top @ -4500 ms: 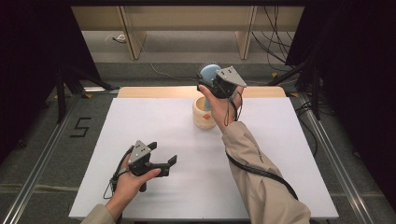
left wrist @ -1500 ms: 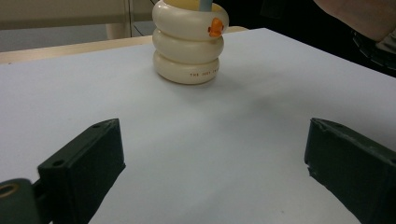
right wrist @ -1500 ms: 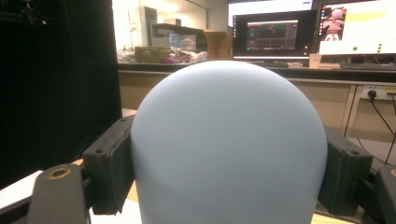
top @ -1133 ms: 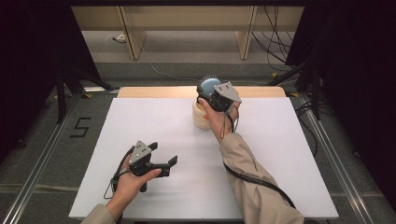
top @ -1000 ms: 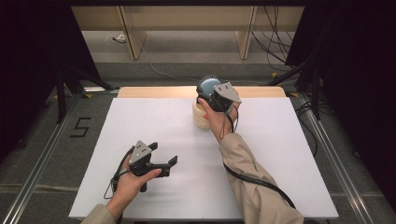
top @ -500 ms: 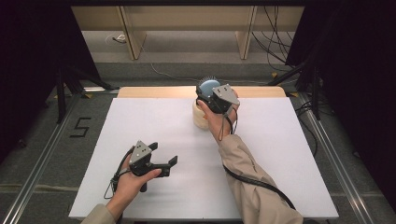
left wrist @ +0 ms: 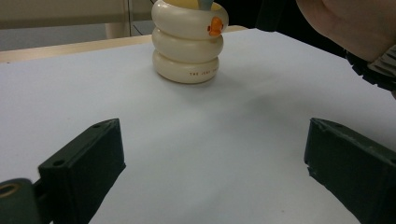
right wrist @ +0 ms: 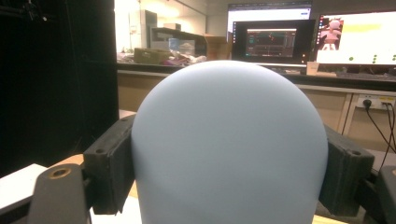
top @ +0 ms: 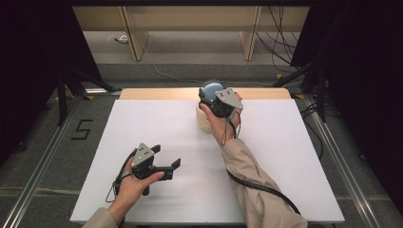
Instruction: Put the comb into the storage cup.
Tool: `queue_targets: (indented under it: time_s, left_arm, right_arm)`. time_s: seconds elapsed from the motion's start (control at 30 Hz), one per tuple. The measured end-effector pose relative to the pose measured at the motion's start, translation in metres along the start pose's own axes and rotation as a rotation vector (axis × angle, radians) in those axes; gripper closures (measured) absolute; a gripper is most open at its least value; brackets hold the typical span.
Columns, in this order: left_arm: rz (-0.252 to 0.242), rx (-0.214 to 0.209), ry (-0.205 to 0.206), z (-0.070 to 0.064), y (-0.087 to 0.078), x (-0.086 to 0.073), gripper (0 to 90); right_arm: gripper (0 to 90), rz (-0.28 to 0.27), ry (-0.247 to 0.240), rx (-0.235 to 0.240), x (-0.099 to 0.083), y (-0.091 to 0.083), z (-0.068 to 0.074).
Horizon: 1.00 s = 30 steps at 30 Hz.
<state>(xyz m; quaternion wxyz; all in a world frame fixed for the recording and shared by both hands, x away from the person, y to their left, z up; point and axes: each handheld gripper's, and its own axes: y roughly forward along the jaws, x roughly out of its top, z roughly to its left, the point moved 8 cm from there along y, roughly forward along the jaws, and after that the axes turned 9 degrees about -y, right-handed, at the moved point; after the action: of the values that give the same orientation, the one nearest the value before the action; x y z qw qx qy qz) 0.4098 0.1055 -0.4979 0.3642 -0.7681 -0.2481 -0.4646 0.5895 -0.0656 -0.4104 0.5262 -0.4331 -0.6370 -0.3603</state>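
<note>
Since the earlier picture, the right gripper (top: 212, 96) had come down a little and nearer to the cream holder (top: 204, 119), so that the blue brush (top: 212, 88) it carried sat just over the holder's mouth; the left gripper (top: 167, 164) had not moved. The holder stood at the far middle of the white table (top: 285, 156), and the brush was above it, between the right gripper's jaws.

In the right gripper view the jaws pressed on both sides of the round blue brush (right wrist: 229, 144), one black pad on the left and one on the right, touching it. The left gripper rested near the front left of the table with its jaws wide apart and nothing between them; in its own view the holder (left wrist: 187, 44) stood well away from it.

I judged the brush to be light, with a smooth rounded back that could slip from flat pads if the grip became loose. In the high view short bristles seemed to stick out around its edge, and these would bend, so the better place to hold was the firm body at its widest part, as it was held. The holder looked like glazed ceramic, shaped as three stacked rings: stiff, a bit heavy, slippery and breakable. It could tip if the brush pushed its rim sideways.
</note>
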Motion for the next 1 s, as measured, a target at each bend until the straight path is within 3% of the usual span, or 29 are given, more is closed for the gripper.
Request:
queue_targets:
  time_s: [1.0]
  left_arm:
    - [0.005, -0.001, 0.003, -0.001, 0.001, -0.001, 4.3]
  right_arm:
    - [15.0, 0.021, 0.009, 0.035, -0.001, -0.013, -0.002]
